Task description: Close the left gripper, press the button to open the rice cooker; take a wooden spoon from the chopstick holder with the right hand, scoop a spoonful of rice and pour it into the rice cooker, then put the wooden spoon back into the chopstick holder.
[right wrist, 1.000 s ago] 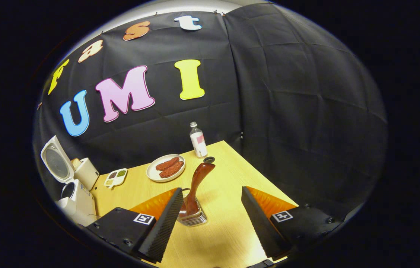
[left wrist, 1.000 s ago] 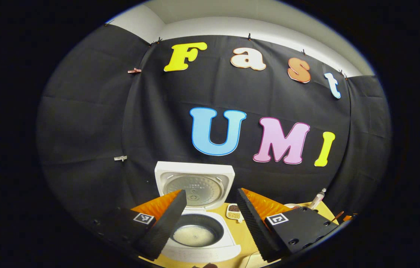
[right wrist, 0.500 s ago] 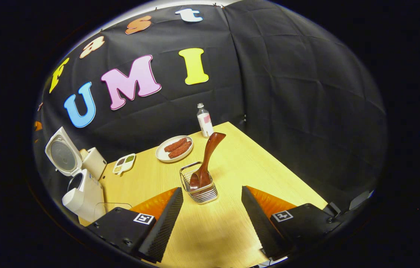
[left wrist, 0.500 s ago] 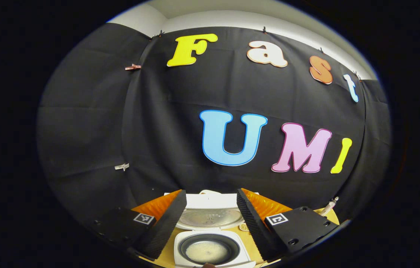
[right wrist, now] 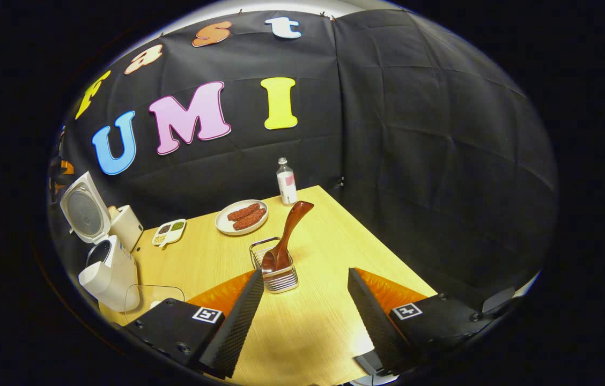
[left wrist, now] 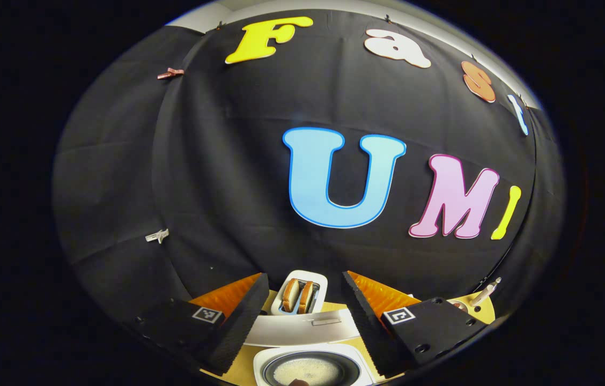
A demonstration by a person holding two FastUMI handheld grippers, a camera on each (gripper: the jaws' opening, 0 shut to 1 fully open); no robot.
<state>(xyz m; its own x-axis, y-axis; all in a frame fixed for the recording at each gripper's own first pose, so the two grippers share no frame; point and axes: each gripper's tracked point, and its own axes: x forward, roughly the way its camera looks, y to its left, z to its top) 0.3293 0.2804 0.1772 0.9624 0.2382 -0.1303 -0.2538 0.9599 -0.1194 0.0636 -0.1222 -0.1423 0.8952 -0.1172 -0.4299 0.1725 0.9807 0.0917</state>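
In the right gripper view the white rice cooker (right wrist: 112, 276) stands at the table's left edge with its lid (right wrist: 83, 206) up. The dark wooden spoon (right wrist: 287, 228) leans bowl-down in the wire chopstick holder (right wrist: 277, 274), just ahead of my open right gripper (right wrist: 305, 272) and a little left of its middle; nothing sits between the fingers. In the left gripper view my left gripper (left wrist: 304, 276) is open above the cooker. Its inner pot (left wrist: 310, 370), with pale rice in the bottom, lies below and between the fingers, and the raised lid (left wrist: 302, 331) shows edge-on.
A white toaster (left wrist: 300, 295) holding two bread slices stands behind the cooker. On the wooden table (right wrist: 329, 241) are a small compartment dish (right wrist: 168, 232), a plate of sausages (right wrist: 242, 216) and a small bottle (right wrist: 286, 182) at the far corner. Black cloth walls close the booth.
My left gripper has moved forward over the open cooker, bringing the toaster into view. My right gripper has drawn back and up from the holder; the spoon stays in it.
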